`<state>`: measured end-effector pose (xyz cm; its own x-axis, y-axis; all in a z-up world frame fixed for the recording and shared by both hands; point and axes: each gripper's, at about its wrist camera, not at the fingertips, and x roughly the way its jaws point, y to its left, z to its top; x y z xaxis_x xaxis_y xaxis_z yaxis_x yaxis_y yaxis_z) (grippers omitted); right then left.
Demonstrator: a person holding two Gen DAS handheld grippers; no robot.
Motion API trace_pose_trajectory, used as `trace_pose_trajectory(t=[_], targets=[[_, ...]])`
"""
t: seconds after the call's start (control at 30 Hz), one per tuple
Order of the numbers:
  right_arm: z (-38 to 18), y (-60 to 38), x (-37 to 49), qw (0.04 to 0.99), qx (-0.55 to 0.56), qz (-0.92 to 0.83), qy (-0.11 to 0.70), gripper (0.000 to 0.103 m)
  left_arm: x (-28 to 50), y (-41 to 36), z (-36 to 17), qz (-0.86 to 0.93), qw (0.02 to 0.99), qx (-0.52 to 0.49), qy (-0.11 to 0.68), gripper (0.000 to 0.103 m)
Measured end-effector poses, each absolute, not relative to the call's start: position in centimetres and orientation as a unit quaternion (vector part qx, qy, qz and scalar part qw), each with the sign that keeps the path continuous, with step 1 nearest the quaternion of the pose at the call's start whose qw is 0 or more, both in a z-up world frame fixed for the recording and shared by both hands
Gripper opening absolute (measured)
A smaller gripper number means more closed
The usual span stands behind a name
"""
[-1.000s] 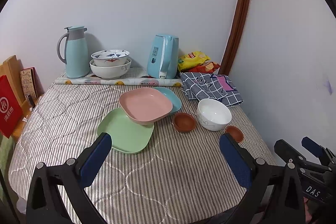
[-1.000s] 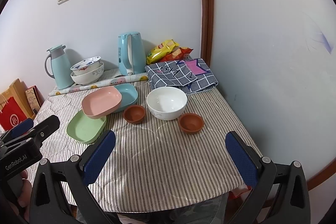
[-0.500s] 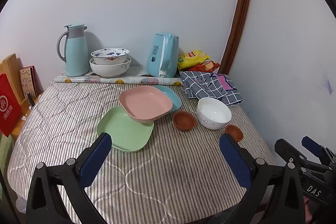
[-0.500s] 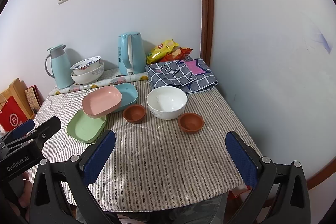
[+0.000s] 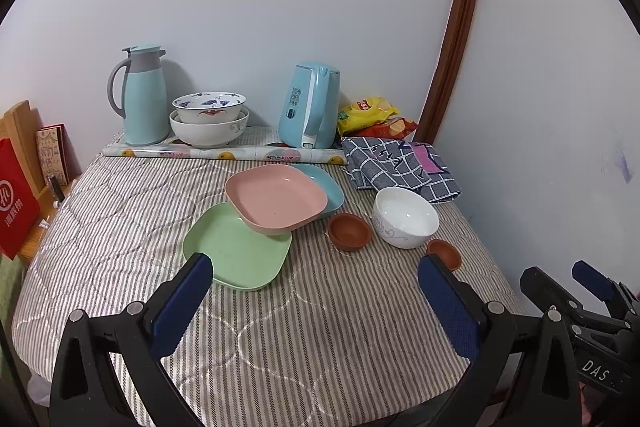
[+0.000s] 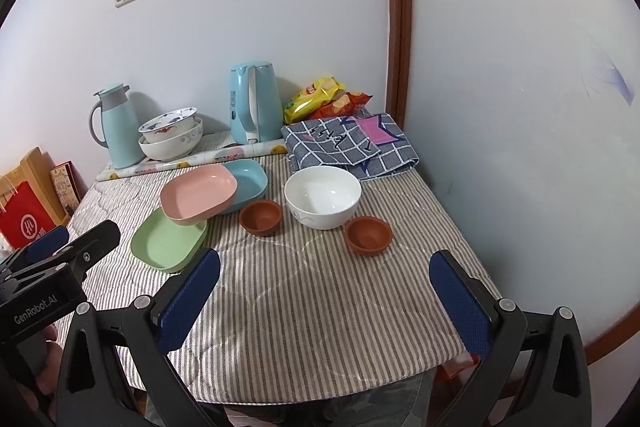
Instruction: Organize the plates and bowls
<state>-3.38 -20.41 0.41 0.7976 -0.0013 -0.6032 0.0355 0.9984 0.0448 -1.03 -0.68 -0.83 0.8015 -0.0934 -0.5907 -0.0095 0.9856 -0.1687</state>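
A pink plate (image 5: 276, 201) (image 6: 198, 195) leans across a green plate (image 5: 238, 251) (image 6: 168, 245) and a blue plate (image 5: 326, 183) (image 6: 250, 183) in the middle of the striped table. To their right stand a brown bowl (image 5: 349, 231) (image 6: 261, 217), a white bowl (image 5: 405, 217) (image 6: 322, 195) and a second brown bowl (image 5: 444, 253) (image 6: 368, 235). My left gripper (image 5: 316, 299) hangs open over the near table edge, holding nothing. My right gripper (image 6: 326, 293) is open too, short of the bowls.
At the back stand a teal thermos (image 5: 144, 95), two stacked patterned bowls (image 5: 209, 119), a blue kettle (image 5: 310, 105), snack bags (image 5: 370, 113) and a folded checked cloth (image 5: 400, 165). A rolled mat (image 5: 224, 153) lies along the back. A red bag (image 5: 16, 195) stands left. Walls close the back and right.
The left wrist view has drifted slightly, with the dishes a little lower and left in frame. No dish has moved and both grippers stay open.
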Motion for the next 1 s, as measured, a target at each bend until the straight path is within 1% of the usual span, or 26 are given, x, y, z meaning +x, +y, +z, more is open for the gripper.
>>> trace_pose_trajectory(t=[0.37, 0.53, 1.0], targets=[[-0.7, -21.4, -1.8, 0.944, 0.048, -0.005, 0.325, 0.103, 1.0, -0.3, -1.7, -0.024, 0.94, -0.092, 0.327, 0.103], [-1.0, -21.4, -0.6, 0.943, 0.047, -0.007, 0.329, 0.096, 1.9, -0.5, -1.7, -0.025, 0.94, -0.073, 0.331, 0.103], [-1.3, -19.7, 2.4, 0.938, 0.028, 0.016, 0.345, 0.096, 4.6, 0.9, -2.1, -0.018, 0.933, -0.095, 0.348, 0.103]])
